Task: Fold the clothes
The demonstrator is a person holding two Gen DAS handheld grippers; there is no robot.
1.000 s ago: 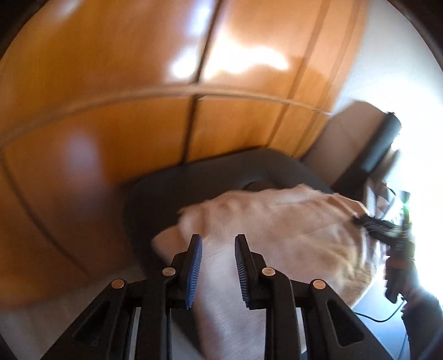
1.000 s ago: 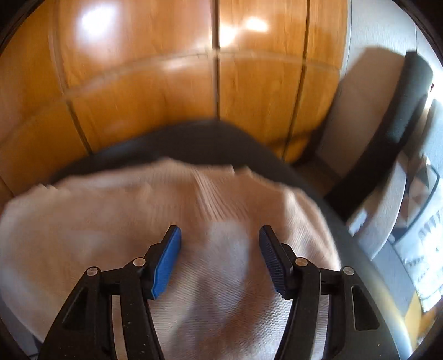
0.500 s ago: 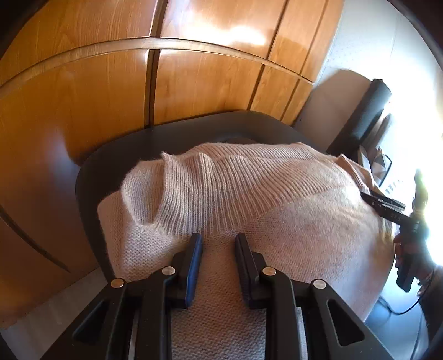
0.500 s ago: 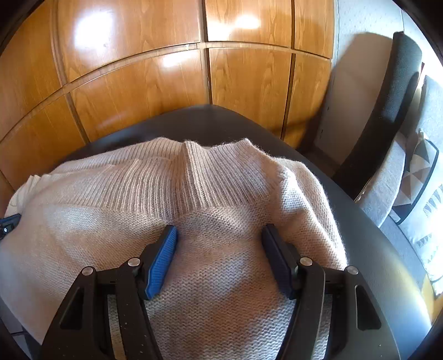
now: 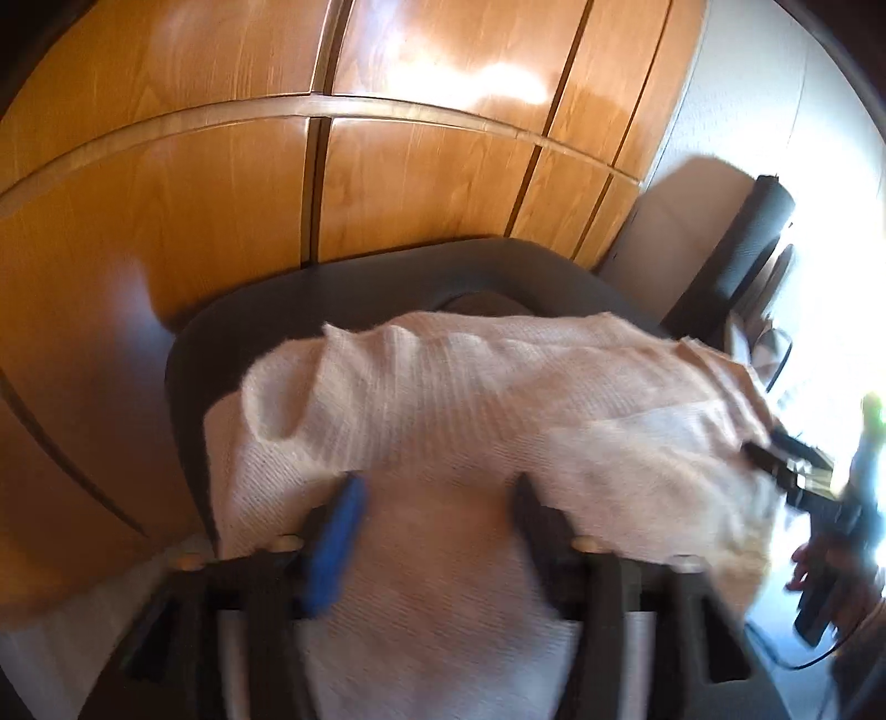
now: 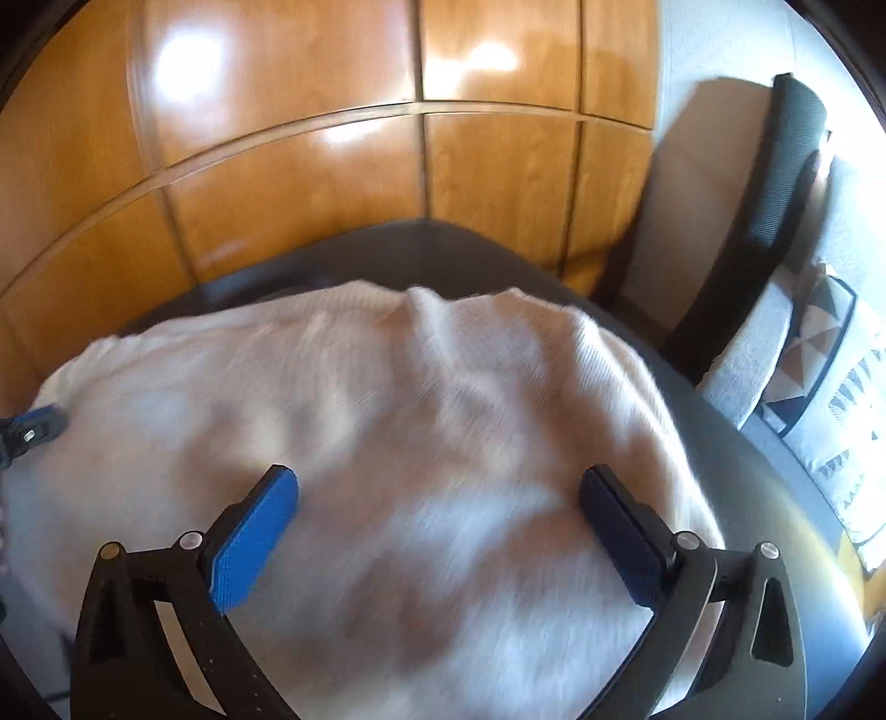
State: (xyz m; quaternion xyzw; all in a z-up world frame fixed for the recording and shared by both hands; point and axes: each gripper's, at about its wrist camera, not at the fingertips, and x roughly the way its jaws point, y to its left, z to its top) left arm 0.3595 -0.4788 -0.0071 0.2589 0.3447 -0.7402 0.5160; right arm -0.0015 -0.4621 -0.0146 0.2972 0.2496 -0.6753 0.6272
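On the dark round table [image 6: 775, 498], set against the wood-panelled cabinet doors [image 6: 310, 183]:

- Sweater [image 6: 443, 421], pale pink-beige knit, lying spread over most of the table top; ribbed band toward the far edge, by the cabinet; fabric rumpled into soft ridges near the middle of that band; a raised fold stands at its far-left corner in the left wrist view [image 5: 310, 387]; both views blurred, so the finer lie of the cloth cannot be told
- Left gripper [image 5: 437, 498], over the near part of the sweater toward the table's left edge; jaws opening, already wide apart; knit lies between and beneath the blue pads, but the pads do not press it; nothing held
- Right gripper [image 6: 437, 498], over the near part of the sweater toward the table's right edge; jaws opening, spread very wide; cloth lies below and between the pads, unpinched; nothing held
- Right gripper also seen from the left wrist view [image 5: 786, 465], at the sweater's right edge, with the person's hand [image 5: 830, 565] on its handle
- Left gripper's blue-tipped finger seen at the far left of the right wrist view [image 6: 33, 429], by the sweater's left edge
- Black chair back [image 6: 775, 194], upright, beyond the table's right side, near the white wall [image 6: 714, 44]
- Patterned cushion [image 6: 830, 354], geometric print, off the table's right edge
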